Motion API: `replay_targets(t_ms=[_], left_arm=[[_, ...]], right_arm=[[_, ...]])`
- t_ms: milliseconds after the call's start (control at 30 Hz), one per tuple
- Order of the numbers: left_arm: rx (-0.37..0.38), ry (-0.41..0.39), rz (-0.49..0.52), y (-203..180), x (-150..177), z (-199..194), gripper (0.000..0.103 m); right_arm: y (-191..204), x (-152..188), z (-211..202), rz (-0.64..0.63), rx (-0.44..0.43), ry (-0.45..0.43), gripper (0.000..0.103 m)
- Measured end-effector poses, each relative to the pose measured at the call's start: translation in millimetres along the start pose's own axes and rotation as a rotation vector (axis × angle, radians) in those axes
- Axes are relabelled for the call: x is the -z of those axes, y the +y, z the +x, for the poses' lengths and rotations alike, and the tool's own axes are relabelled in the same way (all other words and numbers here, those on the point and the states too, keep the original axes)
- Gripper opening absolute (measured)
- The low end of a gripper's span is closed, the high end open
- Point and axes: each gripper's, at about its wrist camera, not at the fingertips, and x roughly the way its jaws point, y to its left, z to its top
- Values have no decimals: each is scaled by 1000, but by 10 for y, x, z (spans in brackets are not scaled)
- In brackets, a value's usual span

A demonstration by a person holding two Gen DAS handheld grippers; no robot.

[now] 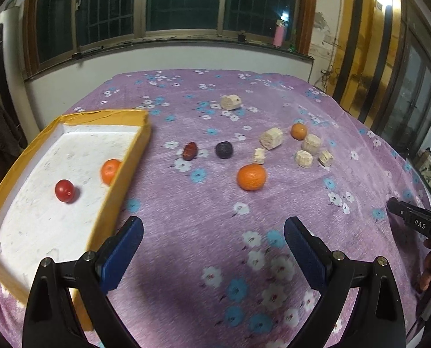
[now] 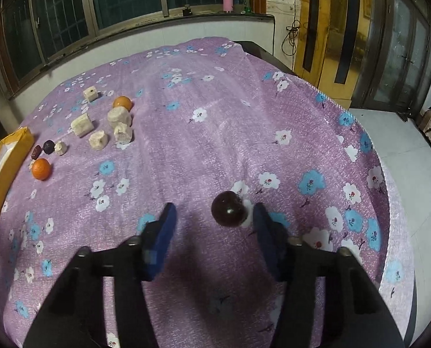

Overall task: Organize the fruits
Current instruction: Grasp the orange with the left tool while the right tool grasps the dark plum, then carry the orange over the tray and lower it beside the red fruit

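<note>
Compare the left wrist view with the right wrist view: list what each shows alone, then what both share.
Left wrist only: the small tomato and an orange inside the yellow tray, and the open left claw.
Right wrist only: a dark round fruit between the fingers of the right claw, beside the right finger.
Both: the large orange and pale chunks.

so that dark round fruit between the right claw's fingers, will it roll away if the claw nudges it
Probably yes. The dark fruit looks nearly spherical and glossy, so a one-sided touch could send it rolling. It sits off-centre, close to one finger of the right claw, so that pad would likely hit first. The soft cloth may slow it somewhat.
</note>
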Motion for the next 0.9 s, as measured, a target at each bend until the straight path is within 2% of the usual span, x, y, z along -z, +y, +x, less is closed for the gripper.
replay_targets(t_ms=[133, 200, 433, 500, 900], left_arm=[[2, 11, 18, -88, -58, 160, 98], [1, 19, 19, -111, -71, 227, 98], [8, 59, 31, -182, -111, 415, 97], [2, 57, 33, -185, -118, 425, 97], [-14, 81, 21, -171, -194, 579, 95]], right_arm=[[-42, -19, 61, -7, 9, 27, 32], [-47, -29, 71, -19, 25, 30, 23], [-32, -34, 79, -57, 40, 37, 23], [-19, -38, 95, -72, 47, 45, 25], [-47, -87, 126, -78, 30, 37, 23]])
